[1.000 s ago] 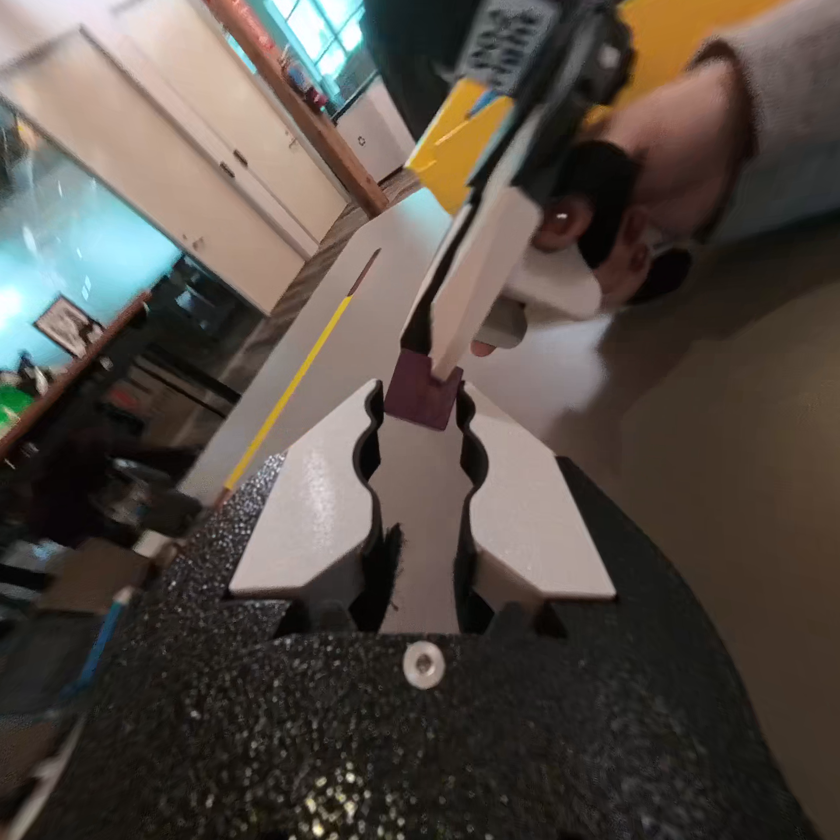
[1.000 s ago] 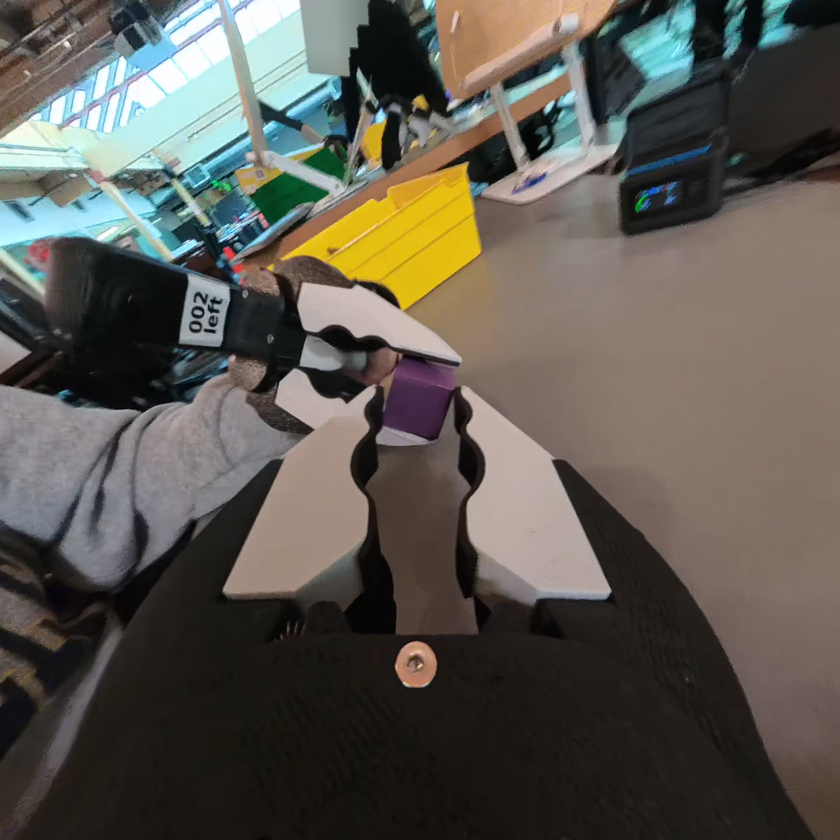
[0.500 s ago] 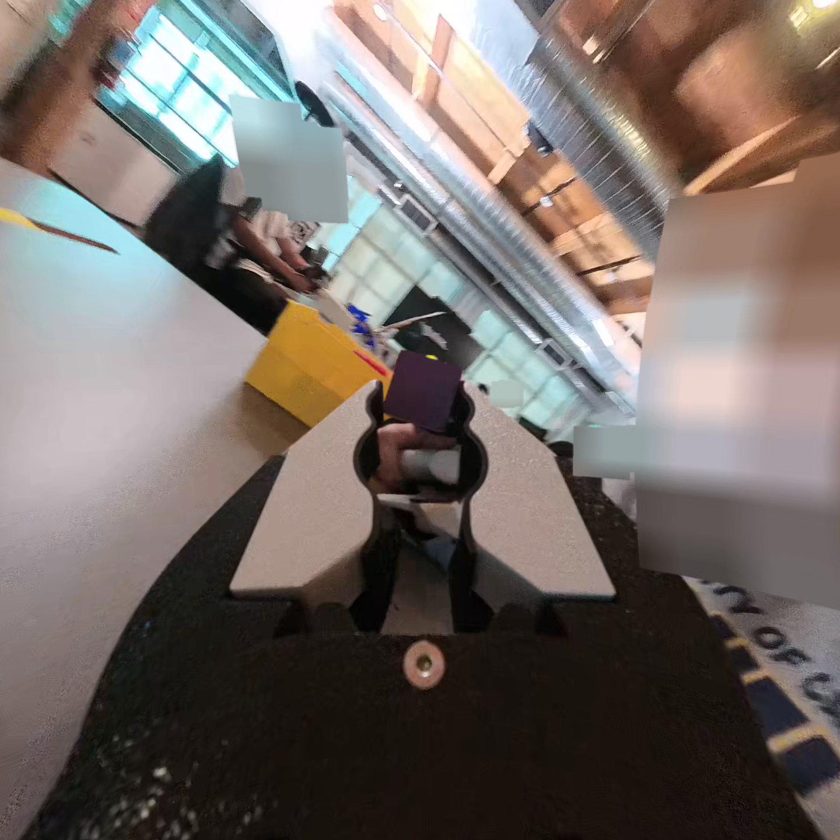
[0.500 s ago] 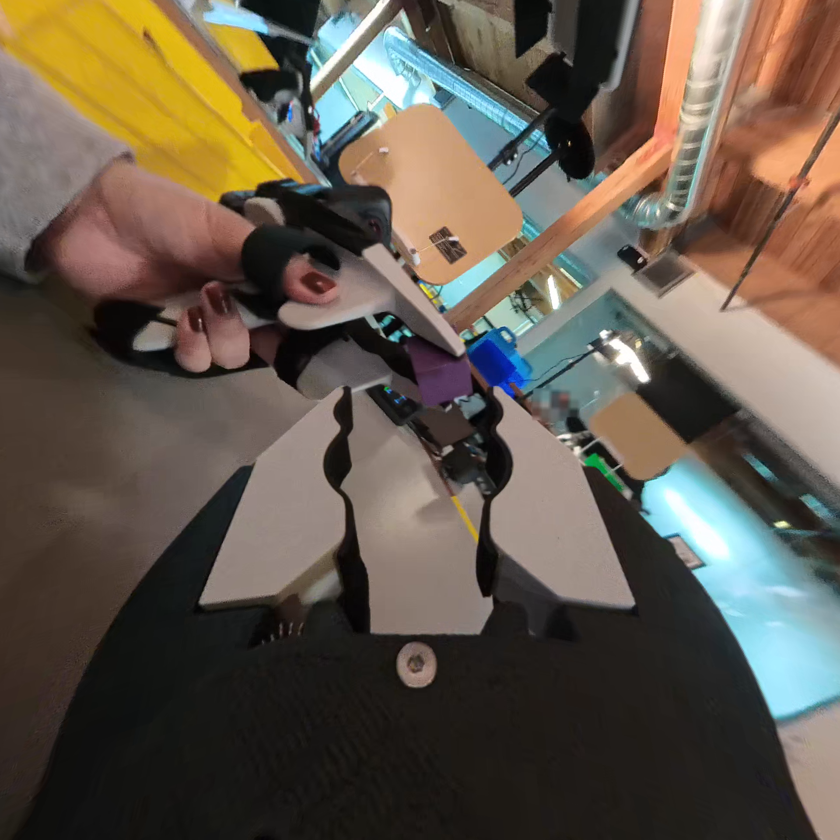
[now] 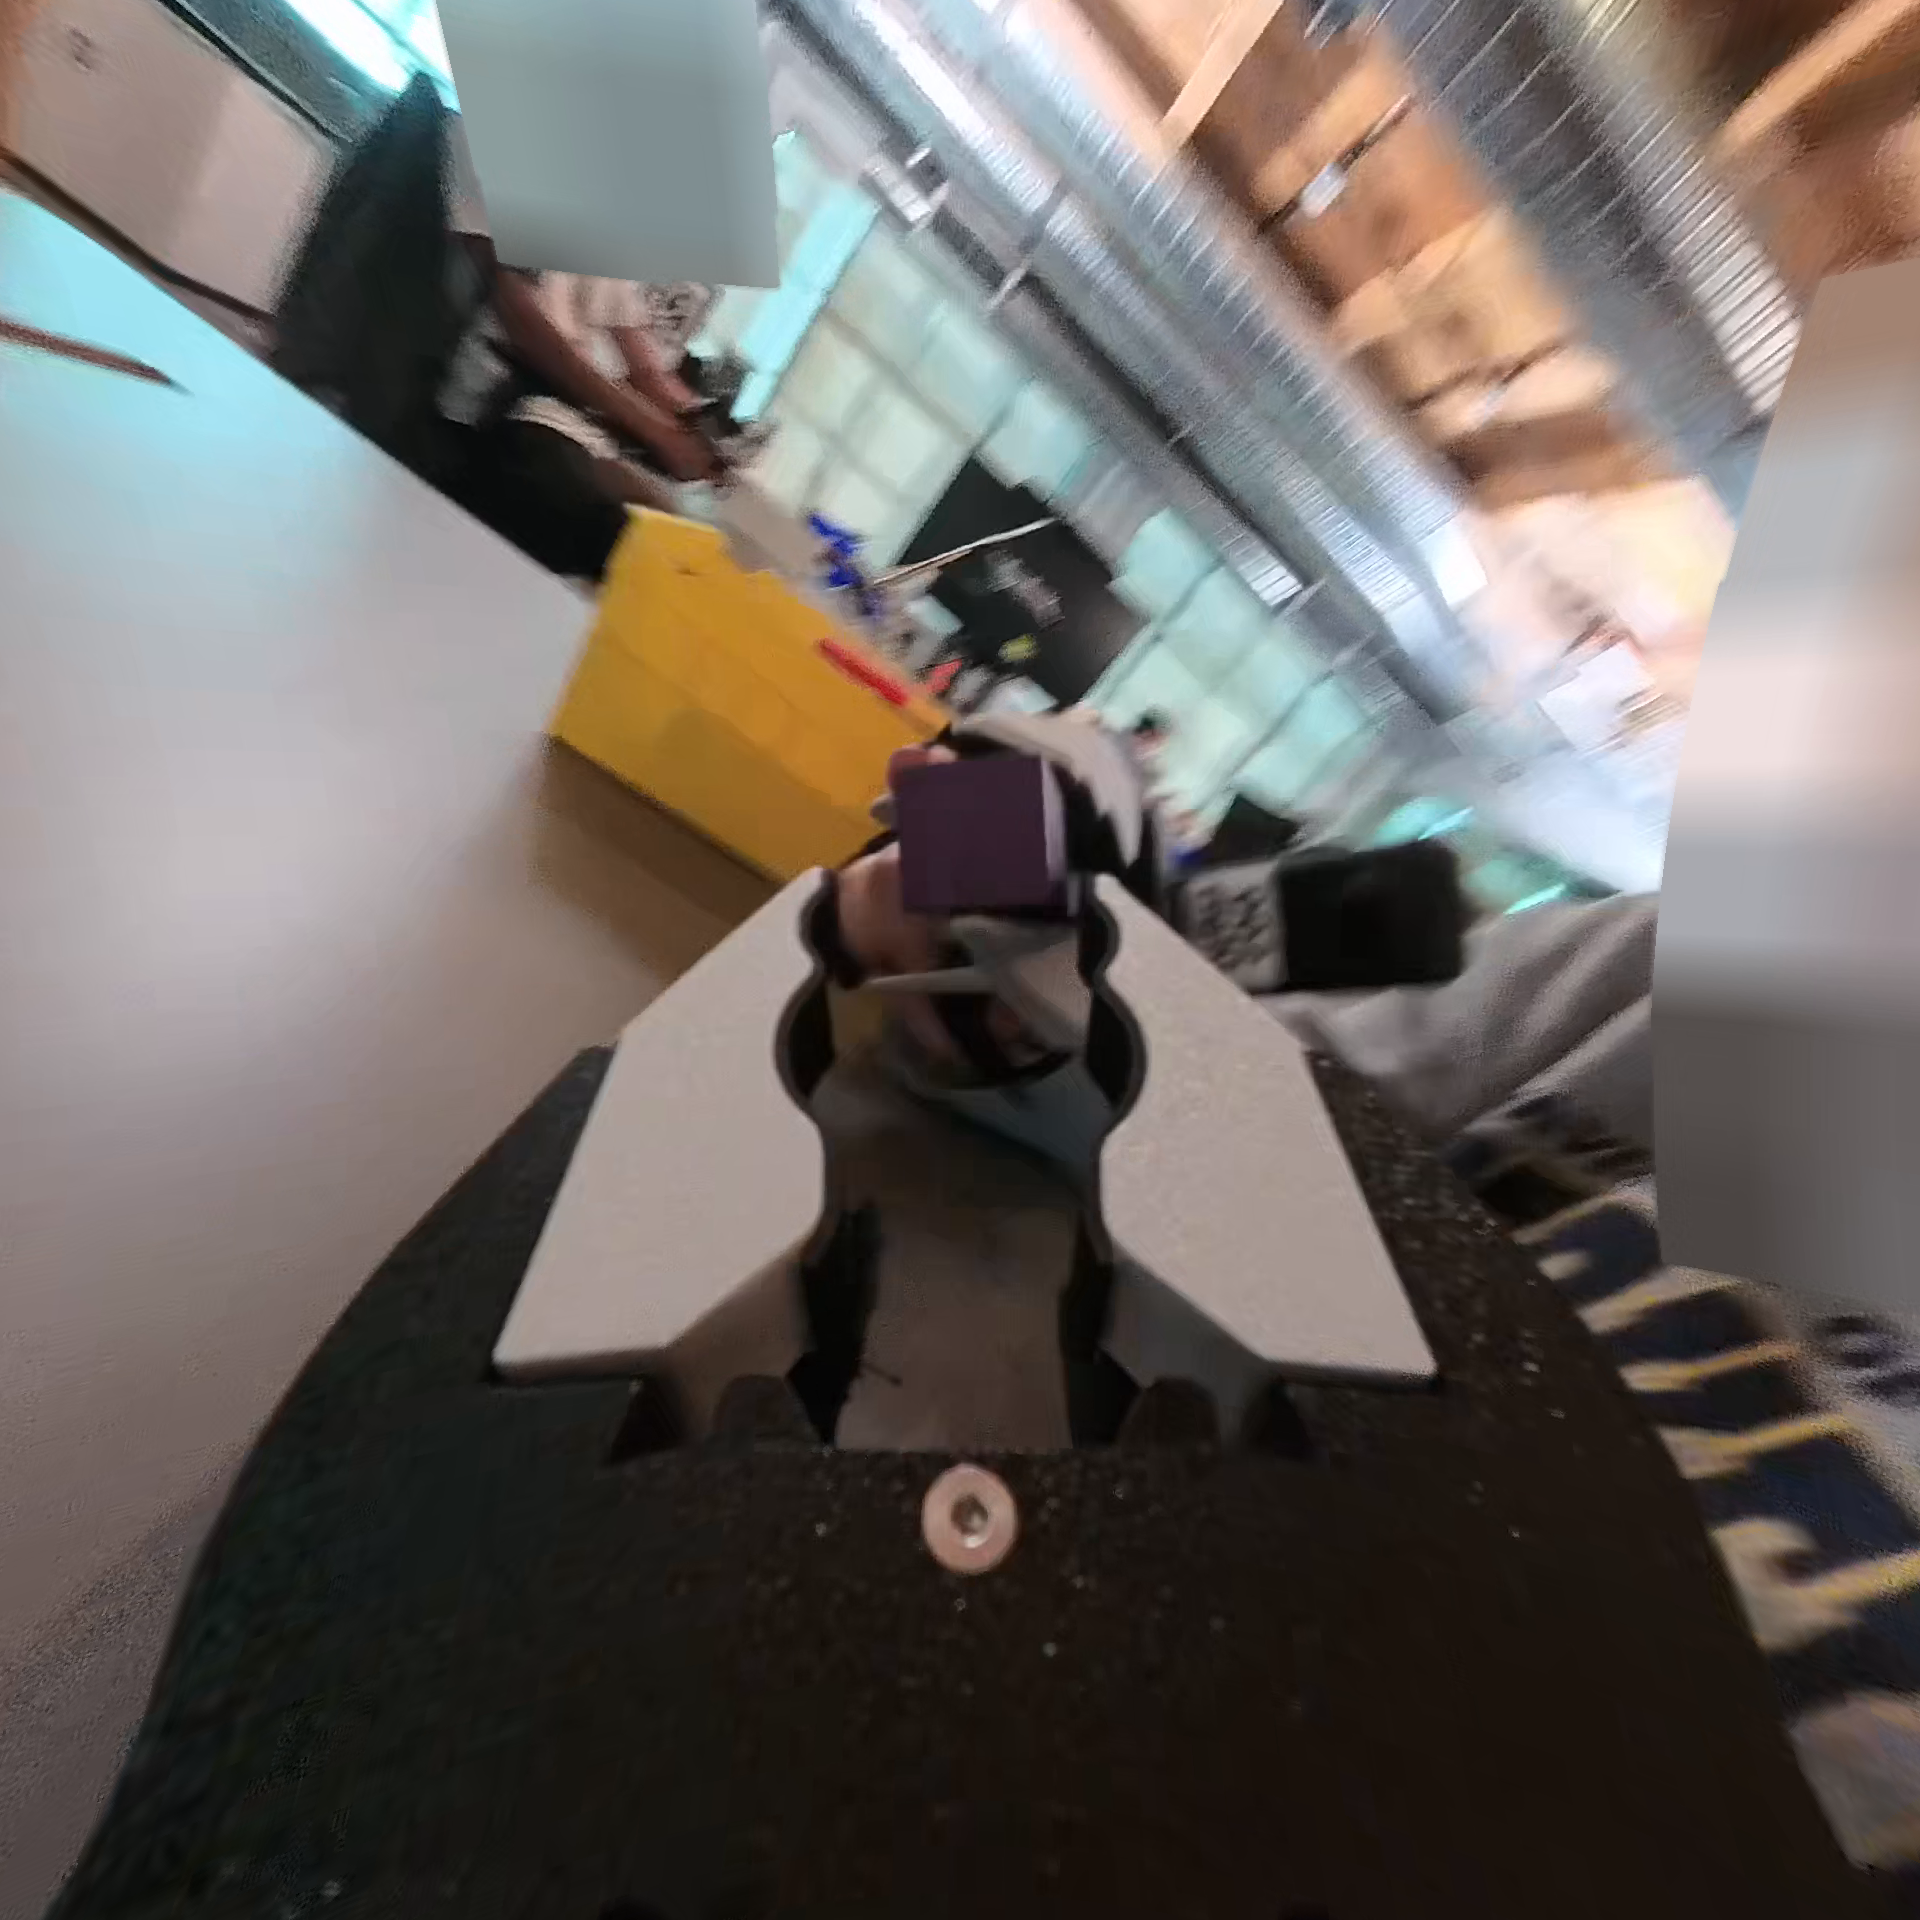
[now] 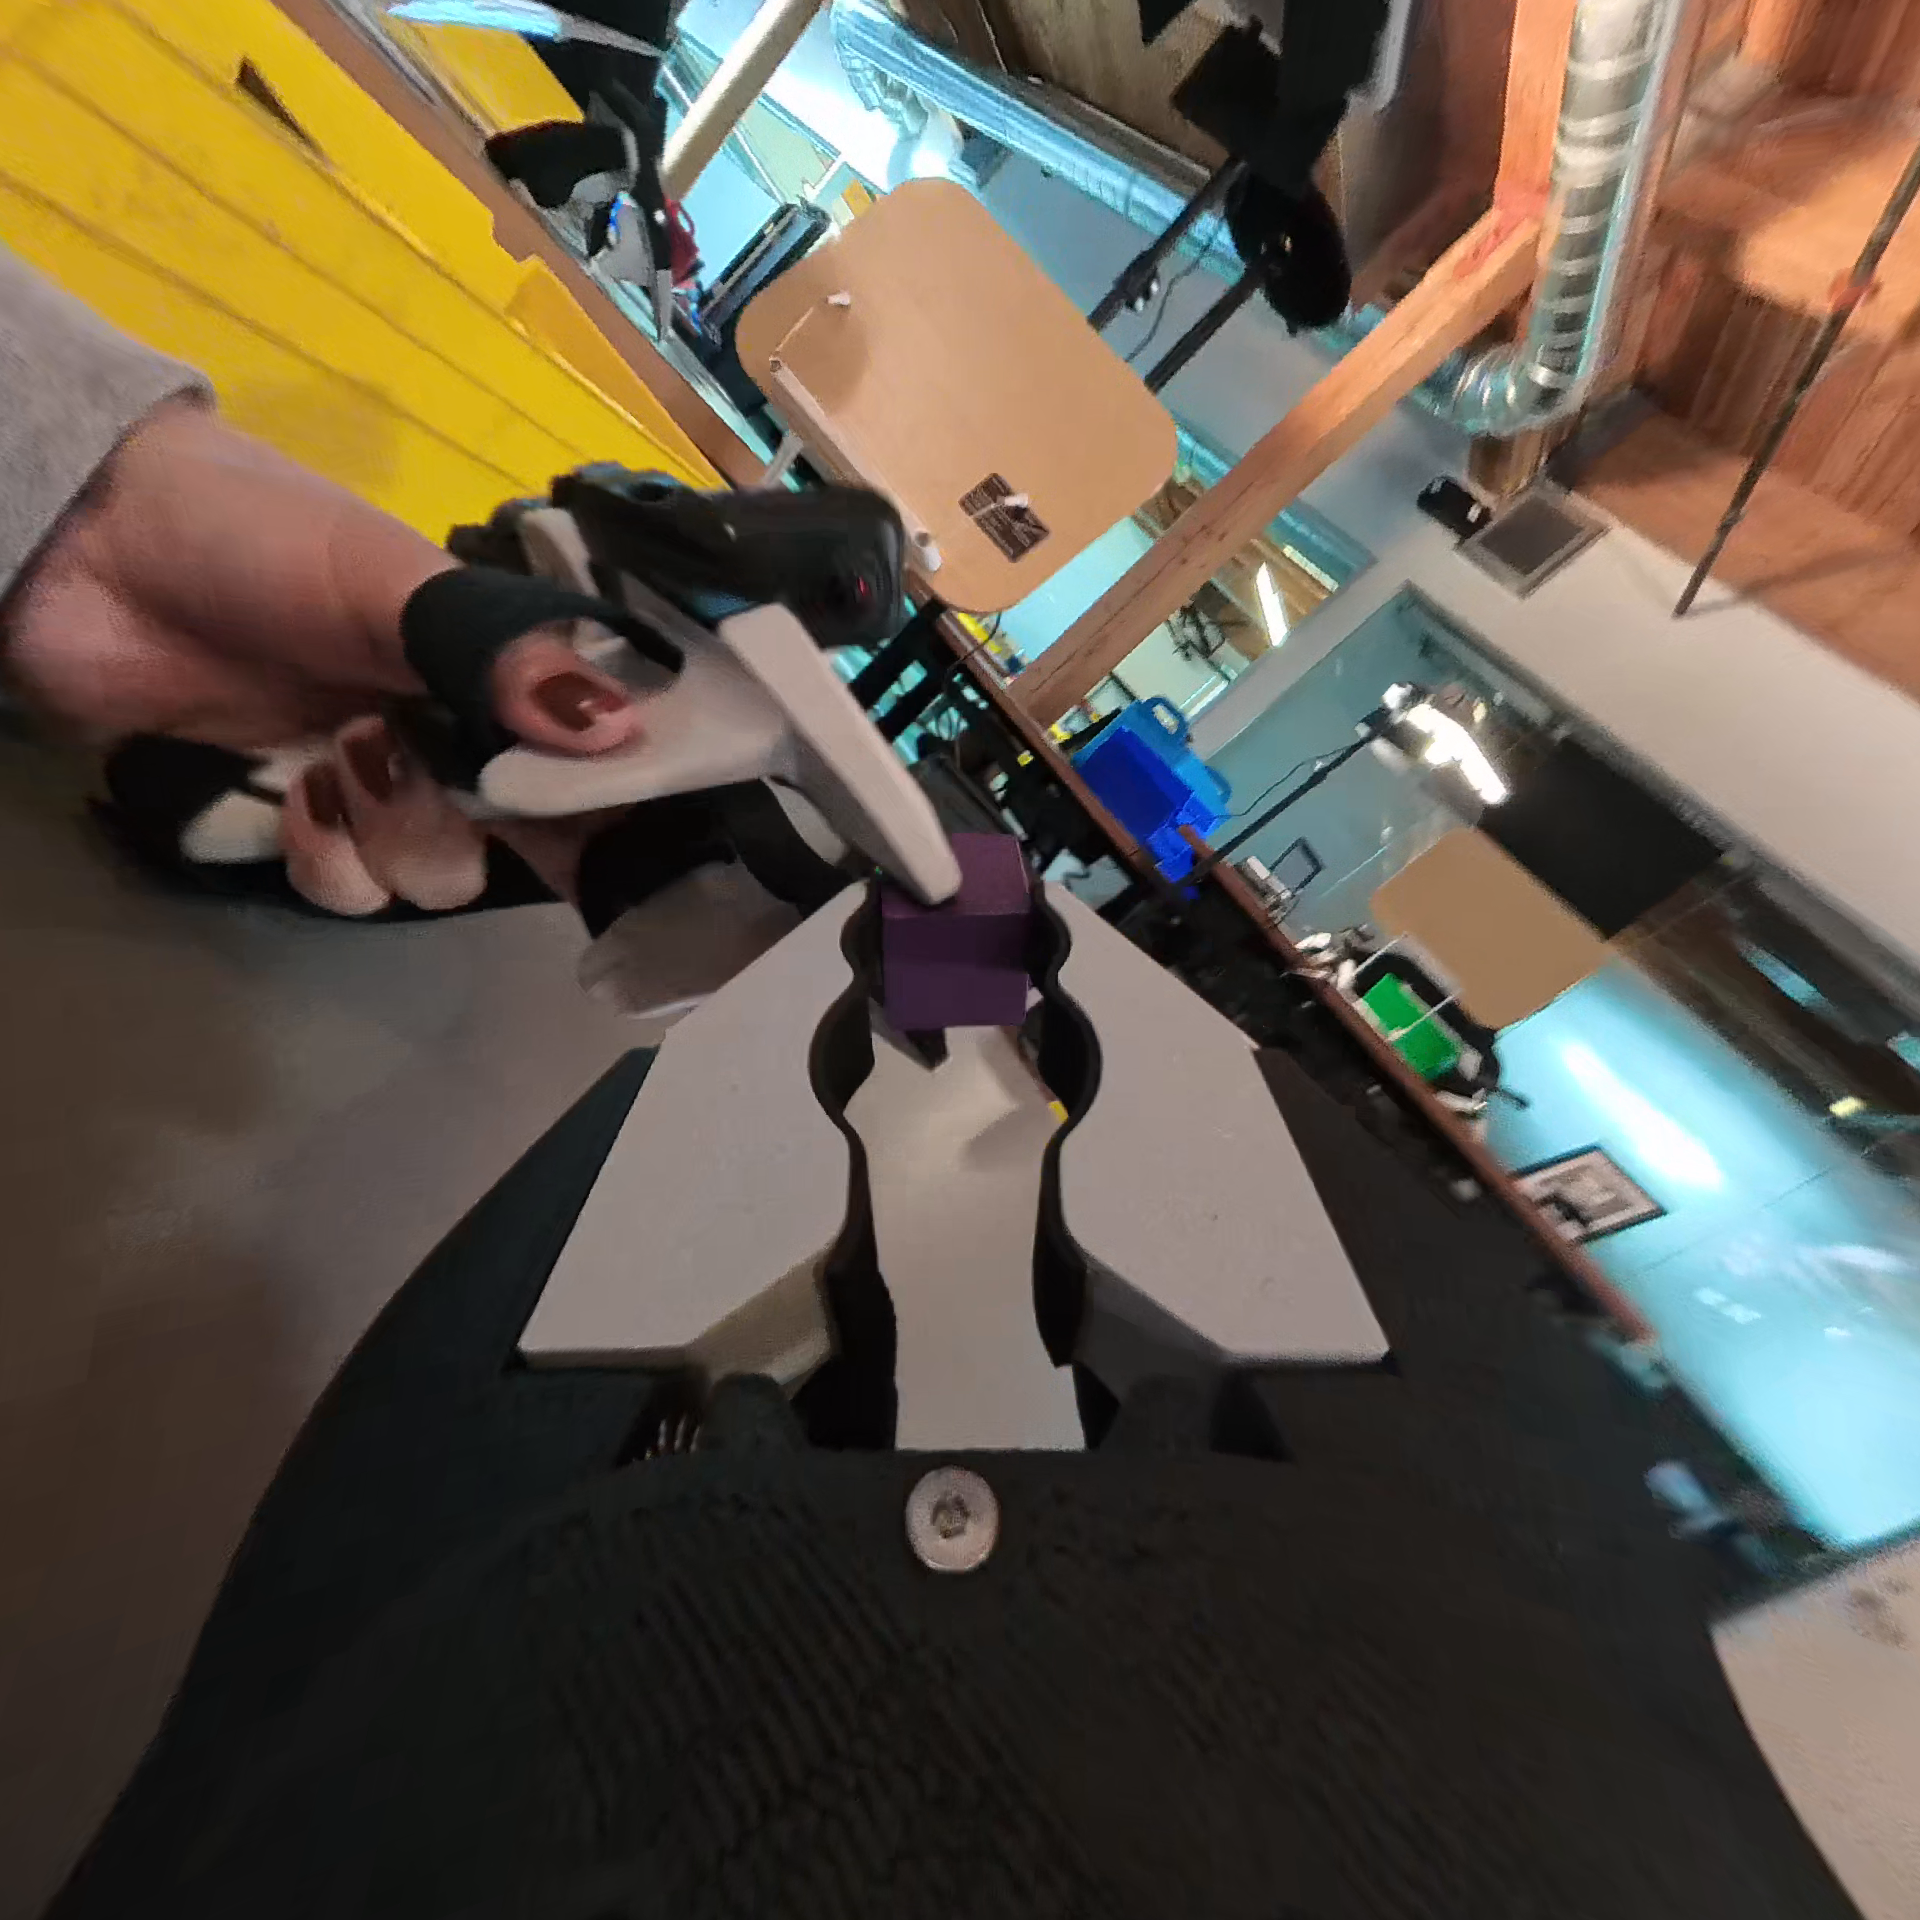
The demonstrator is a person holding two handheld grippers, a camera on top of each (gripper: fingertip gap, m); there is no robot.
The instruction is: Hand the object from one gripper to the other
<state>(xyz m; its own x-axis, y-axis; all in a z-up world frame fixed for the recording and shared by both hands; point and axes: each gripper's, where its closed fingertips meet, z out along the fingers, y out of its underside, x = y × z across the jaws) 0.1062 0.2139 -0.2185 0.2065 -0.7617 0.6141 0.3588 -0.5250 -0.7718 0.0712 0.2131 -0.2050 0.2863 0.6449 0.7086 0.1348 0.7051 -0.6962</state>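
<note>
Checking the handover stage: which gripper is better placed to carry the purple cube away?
Right. The right gripper pinches the purple cube between its fingertips; the left gripper has its jaws standing wider than the cube.

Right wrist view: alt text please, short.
A purple cube sits between the tips of the right tongs, while the left tongs, held in a hand, touch its top corner. Yellow bins lie behind.

Nothing can be read. A white label (image 5: 1236,925) on the right gripper (image 5: 982,831) bears black print, and a dark blue garment (image 5: 1756,1455) bears yellow-edged letters; both are blurred. A small dark sticker (image 6: 1003,516) on a tan board (image 6: 935,364) is too small to make out.
</note>
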